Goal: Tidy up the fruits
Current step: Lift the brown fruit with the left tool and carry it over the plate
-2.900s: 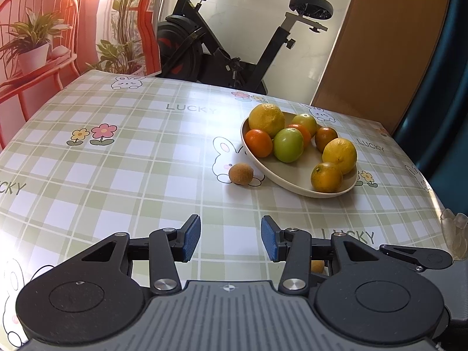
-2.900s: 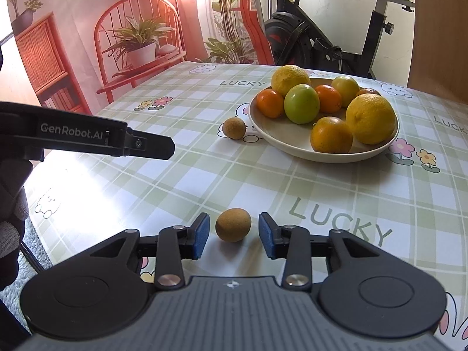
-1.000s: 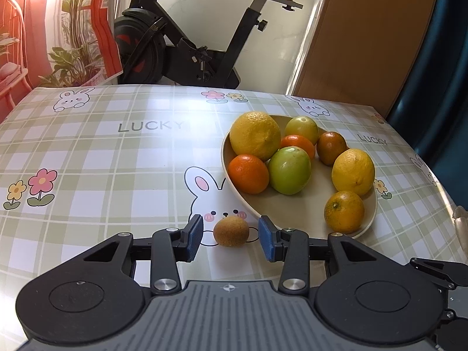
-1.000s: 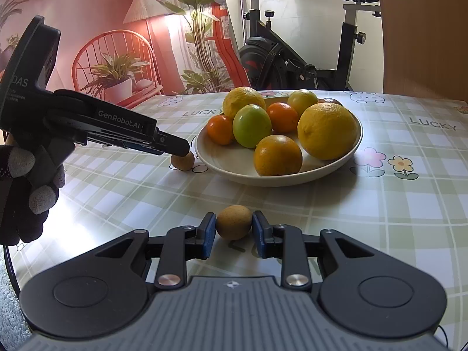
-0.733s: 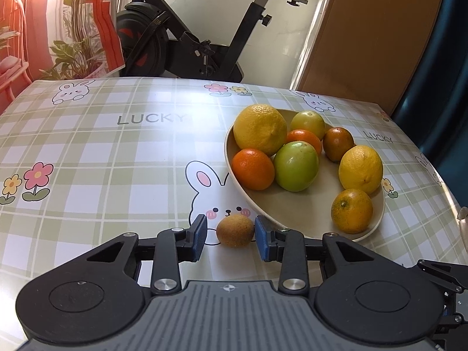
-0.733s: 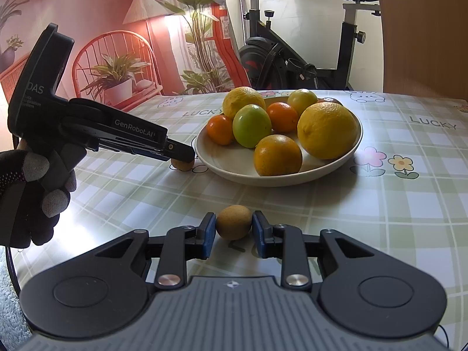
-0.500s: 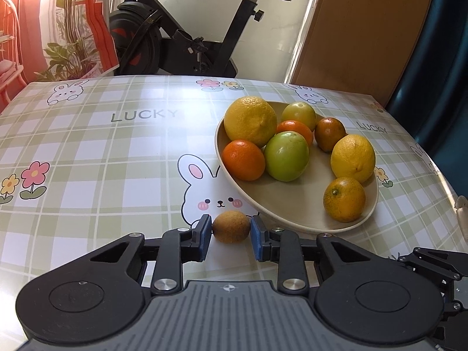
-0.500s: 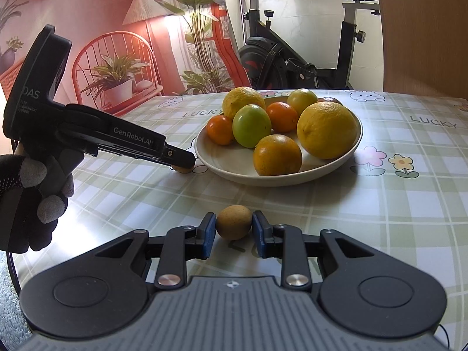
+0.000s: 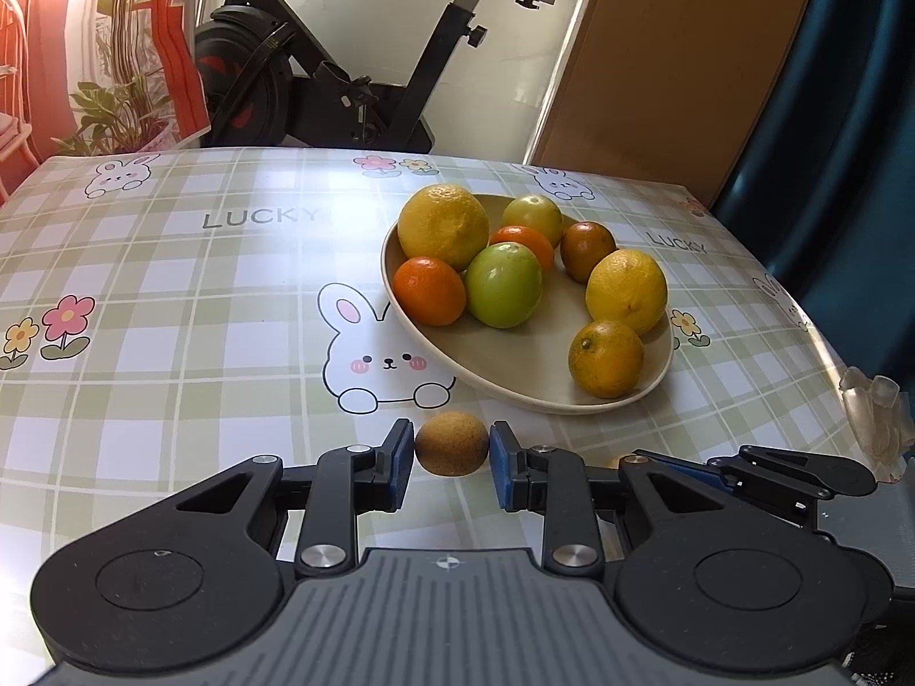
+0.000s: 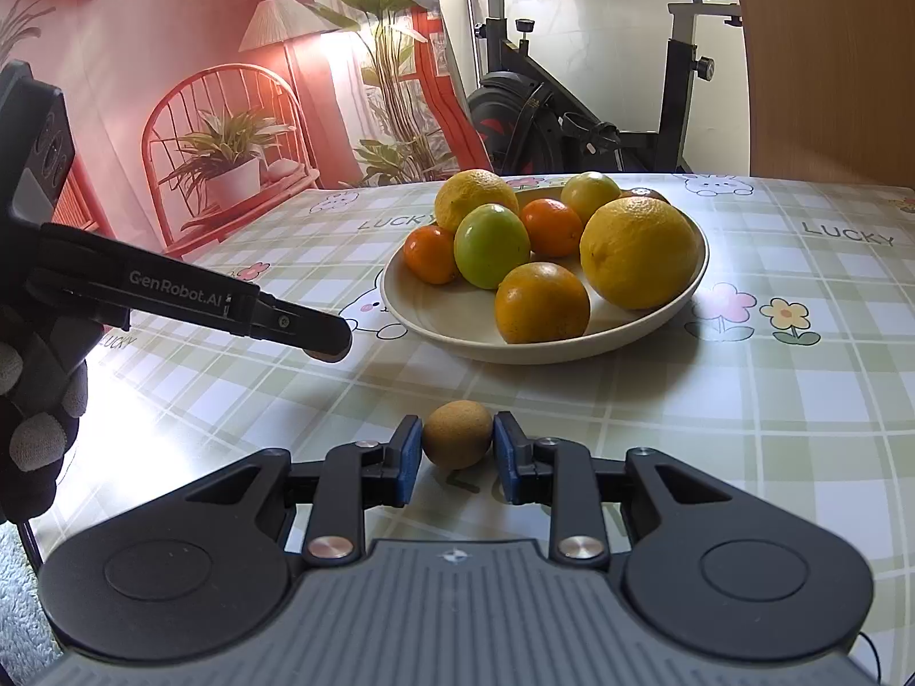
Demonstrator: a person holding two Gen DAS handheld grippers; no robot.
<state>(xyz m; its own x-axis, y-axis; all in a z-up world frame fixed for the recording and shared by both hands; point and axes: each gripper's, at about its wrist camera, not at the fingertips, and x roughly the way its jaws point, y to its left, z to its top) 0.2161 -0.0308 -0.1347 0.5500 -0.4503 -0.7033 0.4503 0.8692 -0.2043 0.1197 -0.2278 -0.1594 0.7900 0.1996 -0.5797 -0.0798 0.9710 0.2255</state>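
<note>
In the left wrist view a small brown kiwi sits pinched between the blue pads of my left gripper, just short of the cream plate. The plate holds lemons, oranges and a green apple. In the right wrist view my right gripper is shut on a second kiwi, low over the tablecloth in front of the plate. My left gripper reaches in from the left in that view, held by a gloved hand.
The table wears a green checked cloth with bunnies and "LUCKY" print. An exercise bike stands beyond the far edge. A brown panel and a dark blue curtain are at the right. The table's right edge runs close to the plate.
My left gripper closed its pads onto the kiwi beside the plate and drew it back, away from the bunny print. The right gripper kept still, holding its kiwi.
</note>
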